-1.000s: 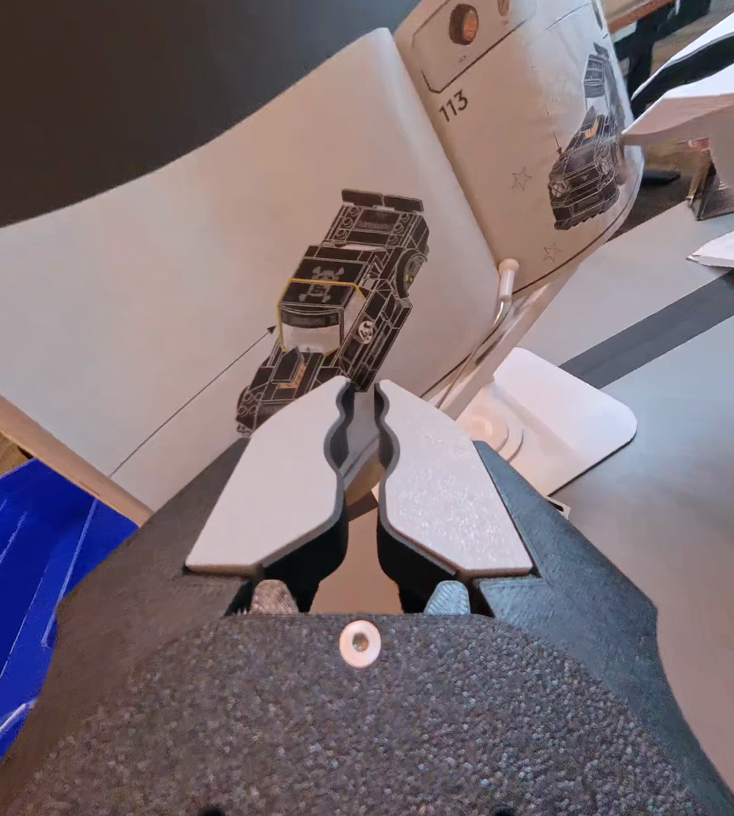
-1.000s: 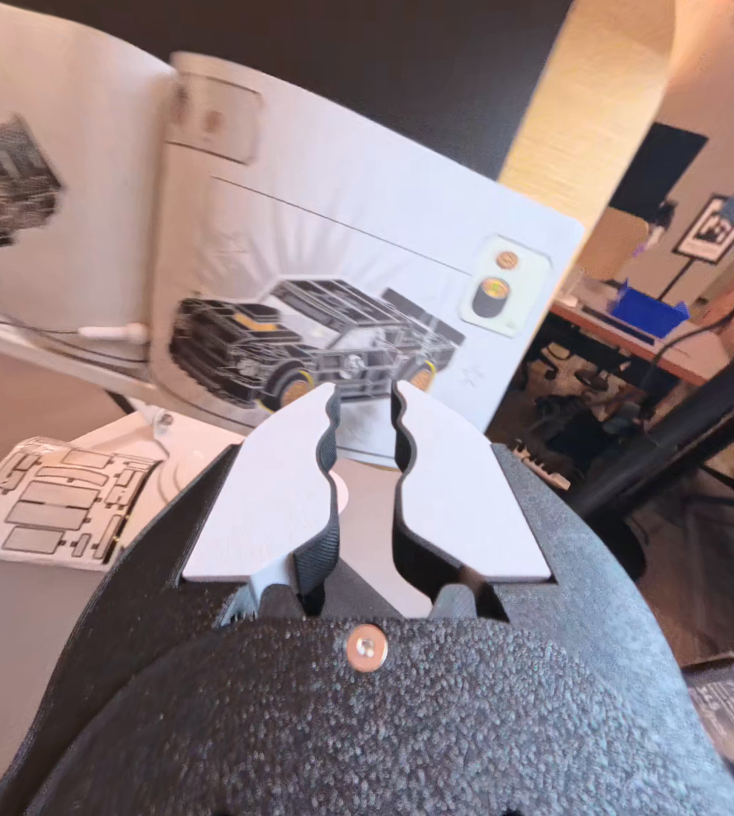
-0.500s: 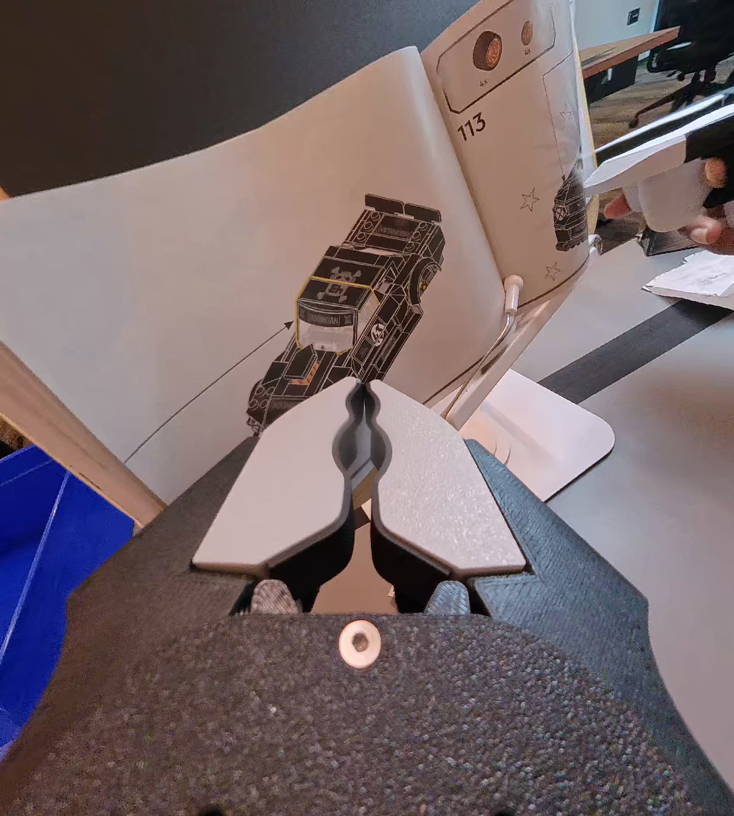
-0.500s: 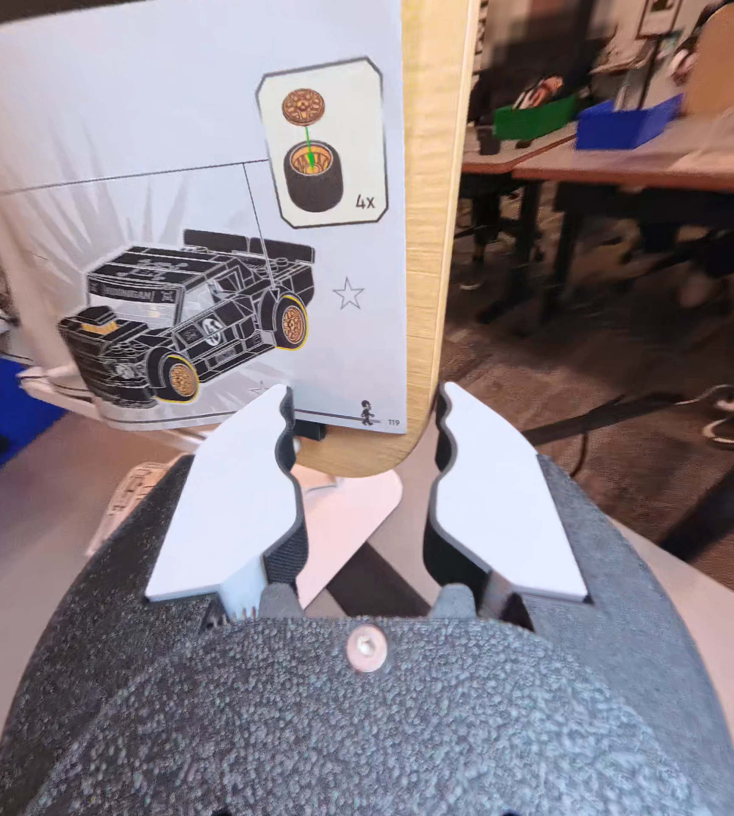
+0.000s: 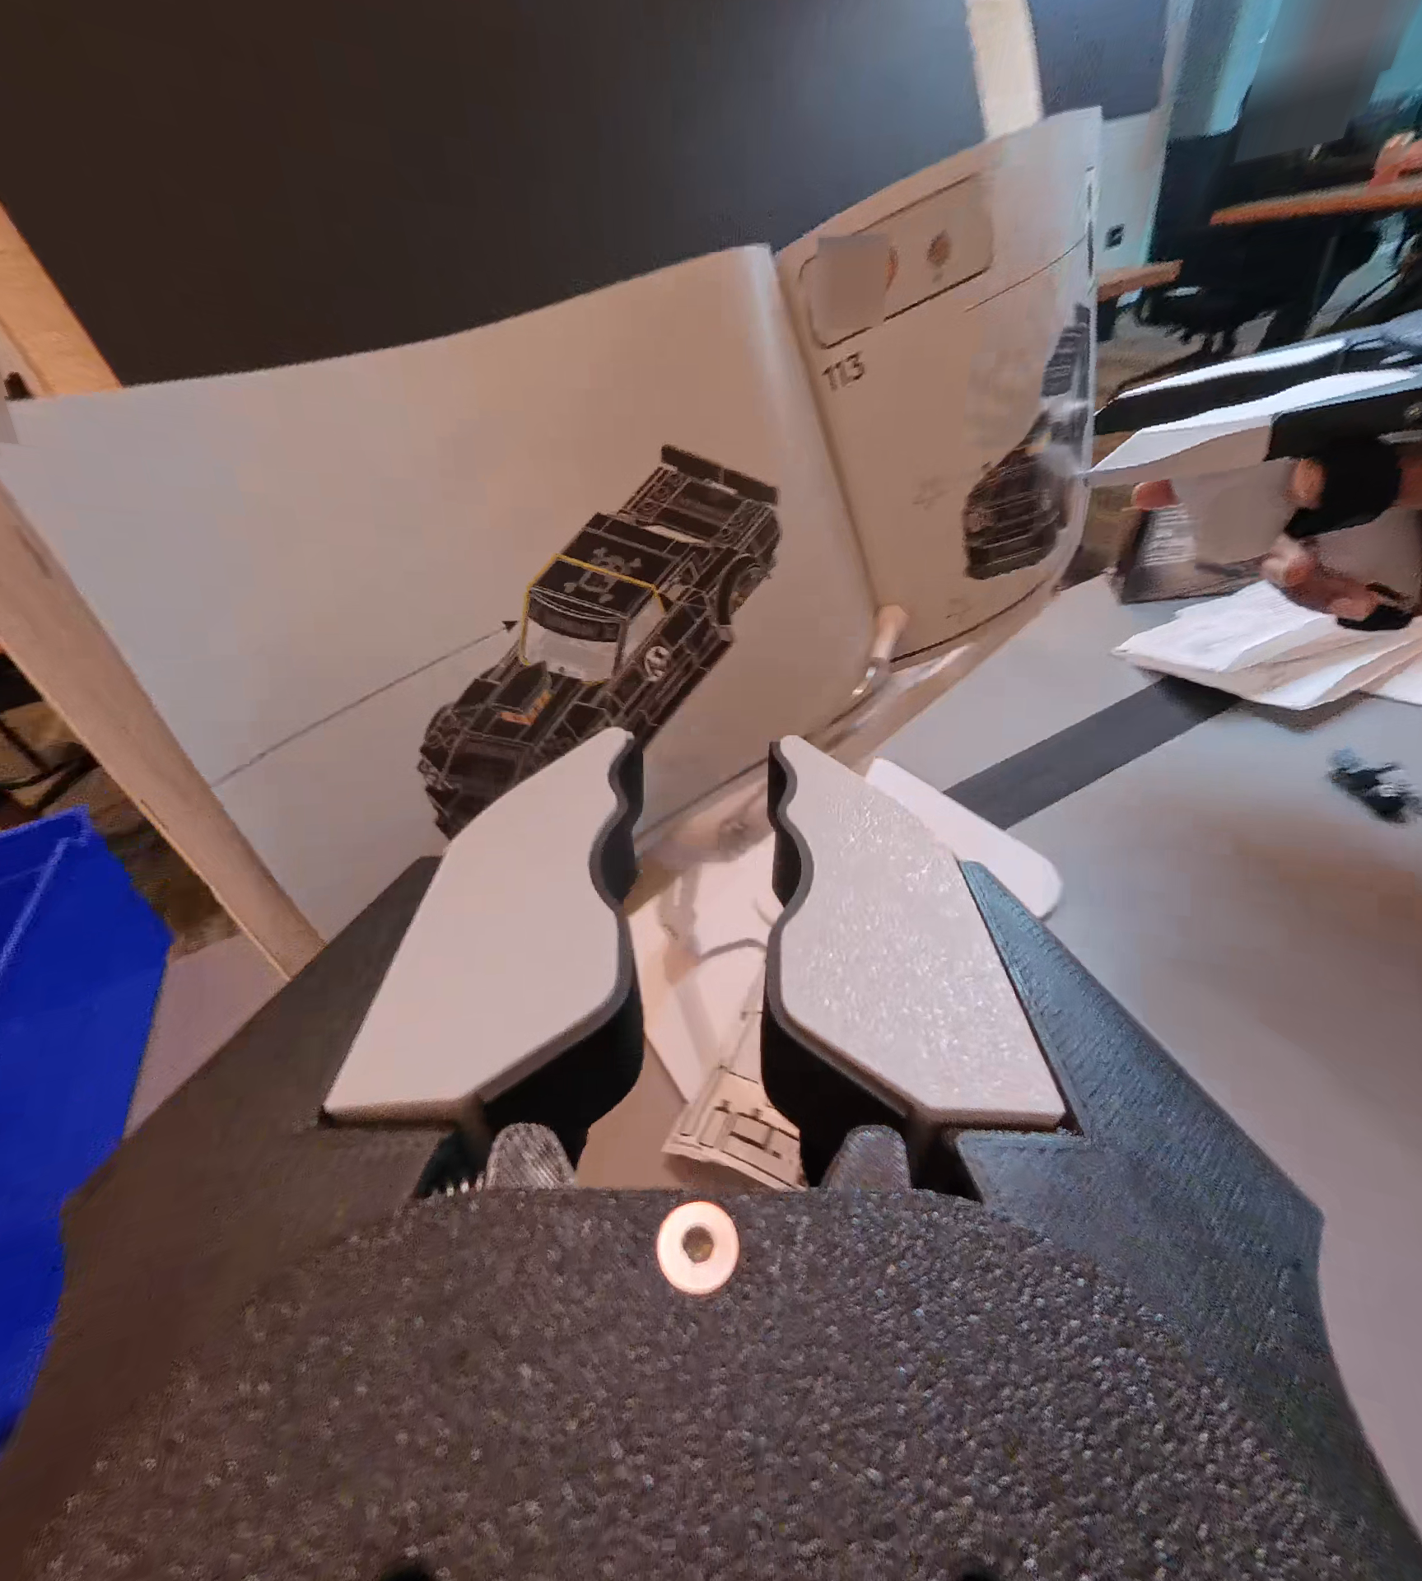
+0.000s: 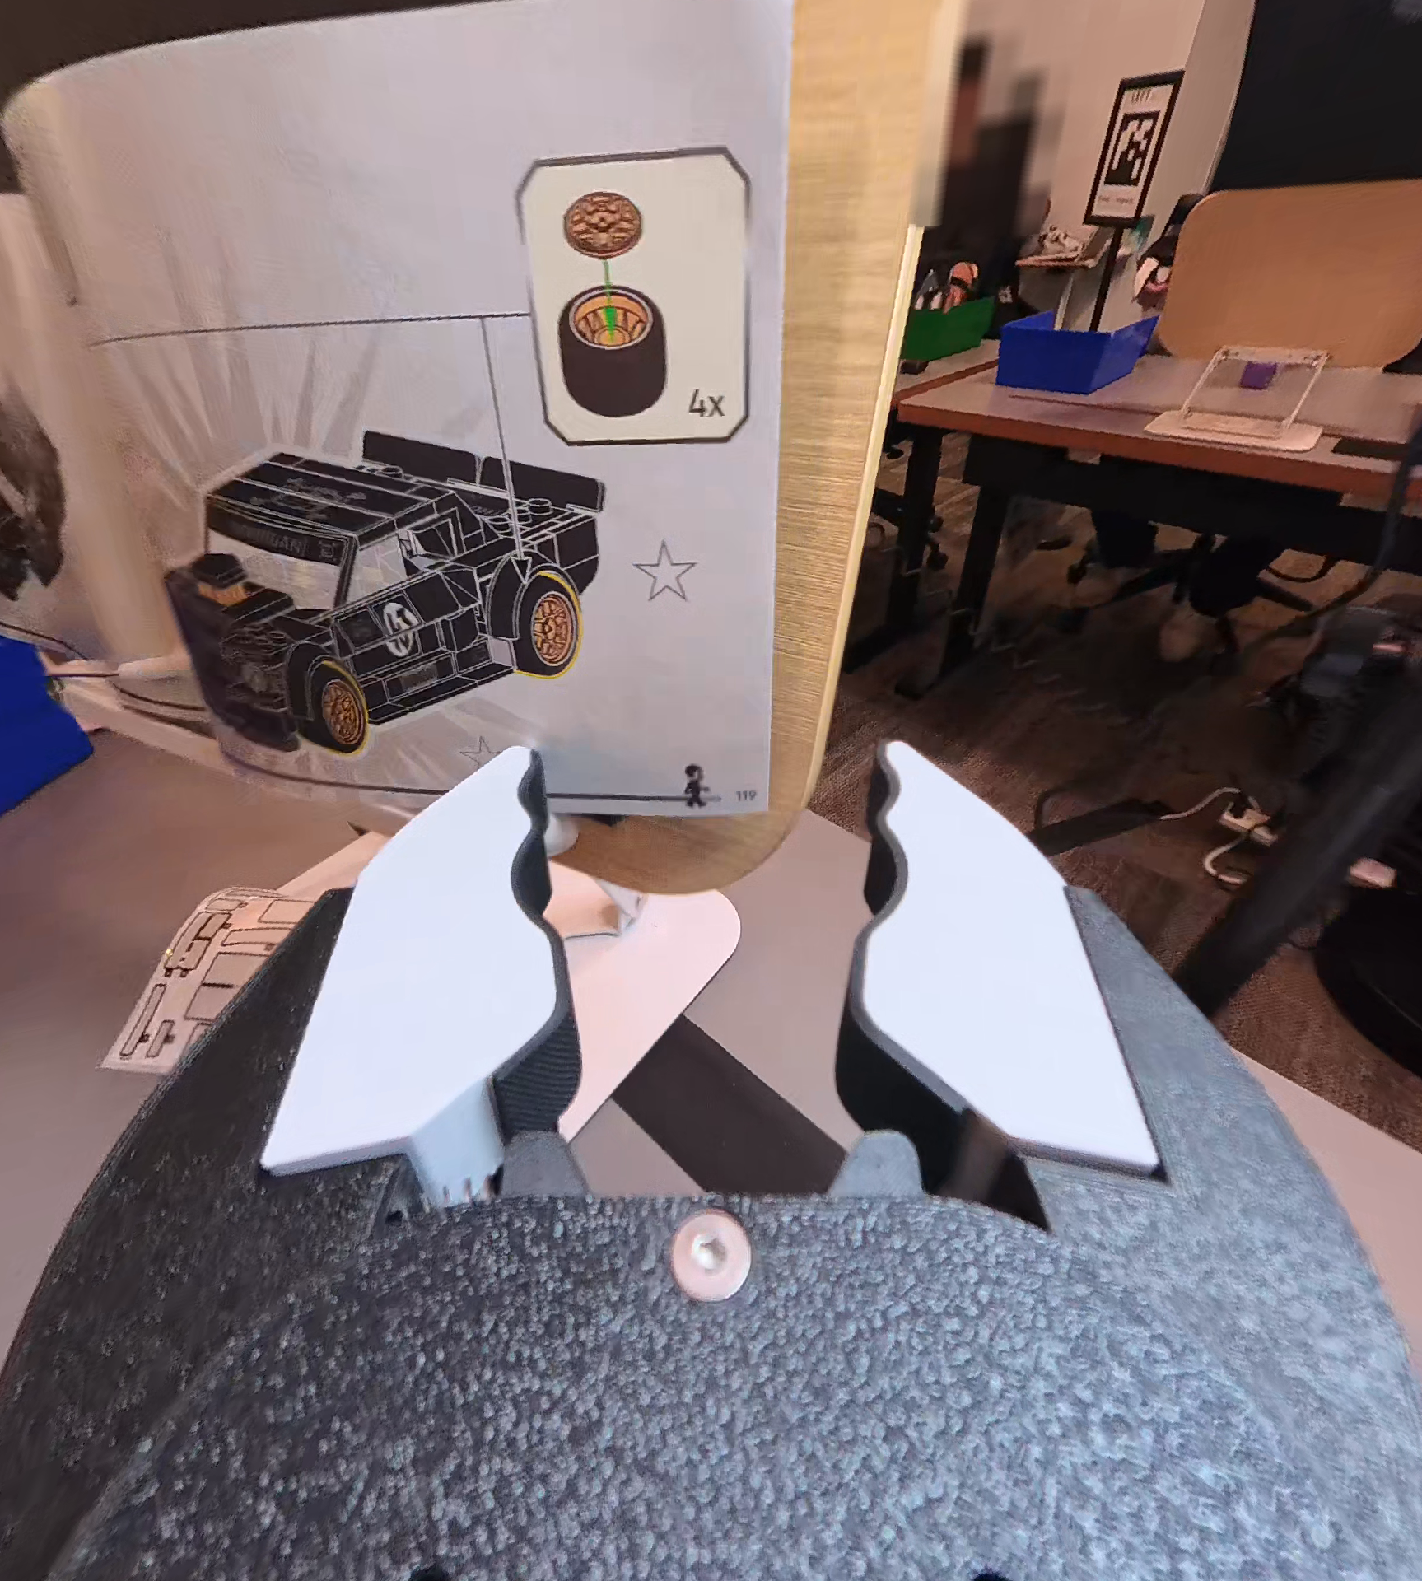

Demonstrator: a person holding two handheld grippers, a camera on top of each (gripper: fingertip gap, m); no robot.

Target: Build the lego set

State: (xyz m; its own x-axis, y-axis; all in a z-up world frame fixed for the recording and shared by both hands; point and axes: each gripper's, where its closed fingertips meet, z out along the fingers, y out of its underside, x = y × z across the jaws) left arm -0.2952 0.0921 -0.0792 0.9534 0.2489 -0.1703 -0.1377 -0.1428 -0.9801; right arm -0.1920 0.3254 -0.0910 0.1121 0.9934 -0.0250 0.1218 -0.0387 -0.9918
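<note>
Both empty: left gripper narrowly parted, right gripper wide, facing the instruction booklet propped on its stand on the bench. Thin, floppy pages; best pinched at the outer edge.

Light: even indoor brightness, warm from 1 o'clock in both views.
Shadows: soft, faint on the grey table.
Glare: mild sheen on the booklet page.
Blur: motion smear on the far right gripper at 2 o'clock and small dark pieces.
Distortion: wide-angle bending at all edges.
Focus: background desks soft.
</note>
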